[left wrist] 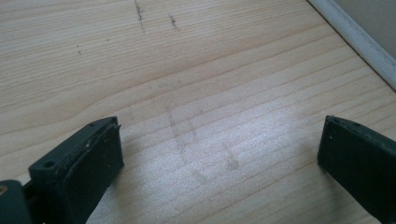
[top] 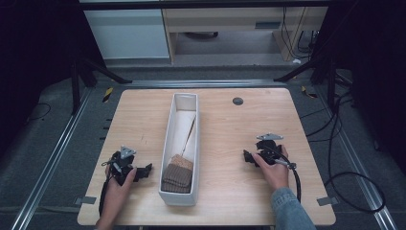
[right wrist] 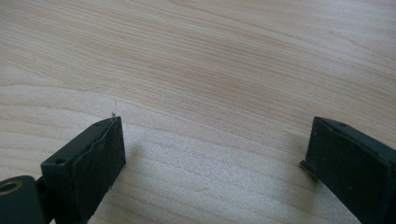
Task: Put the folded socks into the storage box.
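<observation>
Down the middle of the table (top: 239, 129) runs a long white bin (top: 181, 146), its long axis pointing away from the person, with brown knitted socks (top: 177, 176) bunched at its near end and a pale cloth (top: 184, 132) farther in. Left gripper (top: 143, 170) rests just beside the bin's near left wall, jaws wide apart and empty, aimed toward it. Right gripper (top: 246, 157) lies well apart on the other side, jaws likewise spread over bare wood. I'd judge the left hand nearer the socks.
</observation>
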The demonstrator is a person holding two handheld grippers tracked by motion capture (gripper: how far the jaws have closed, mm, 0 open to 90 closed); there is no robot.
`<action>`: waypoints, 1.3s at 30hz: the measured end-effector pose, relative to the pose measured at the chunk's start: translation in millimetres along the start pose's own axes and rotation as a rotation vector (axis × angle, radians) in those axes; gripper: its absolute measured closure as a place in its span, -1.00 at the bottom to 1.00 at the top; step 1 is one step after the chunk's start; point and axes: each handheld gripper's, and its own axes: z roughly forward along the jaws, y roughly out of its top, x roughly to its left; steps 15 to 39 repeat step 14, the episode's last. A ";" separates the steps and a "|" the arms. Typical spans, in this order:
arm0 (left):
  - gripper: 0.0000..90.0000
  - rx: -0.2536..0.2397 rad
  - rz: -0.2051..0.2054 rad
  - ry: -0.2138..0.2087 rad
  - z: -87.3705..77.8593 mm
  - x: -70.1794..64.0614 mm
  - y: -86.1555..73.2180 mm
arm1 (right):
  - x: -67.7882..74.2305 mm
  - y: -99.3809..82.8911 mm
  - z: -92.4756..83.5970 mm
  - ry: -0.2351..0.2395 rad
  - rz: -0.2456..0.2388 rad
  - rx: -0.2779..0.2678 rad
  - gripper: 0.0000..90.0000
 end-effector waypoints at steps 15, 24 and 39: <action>-1.00 0.001 0.000 0.003 -0.2 -0.3 -0.1 | -2.7 -5.0 -2.9 -0.060 0.045 0.007 -0.99; -1.00 0.001 0.000 0.003 -0.2 -0.3 -0.1 | -2.7 -5.0 -2.9 -0.060 0.045 0.007 -0.99; -1.00 0.001 0.000 0.003 -0.2 -0.3 -0.1 | -2.7 -5.0 -2.9 -0.060 0.045 0.007 -0.99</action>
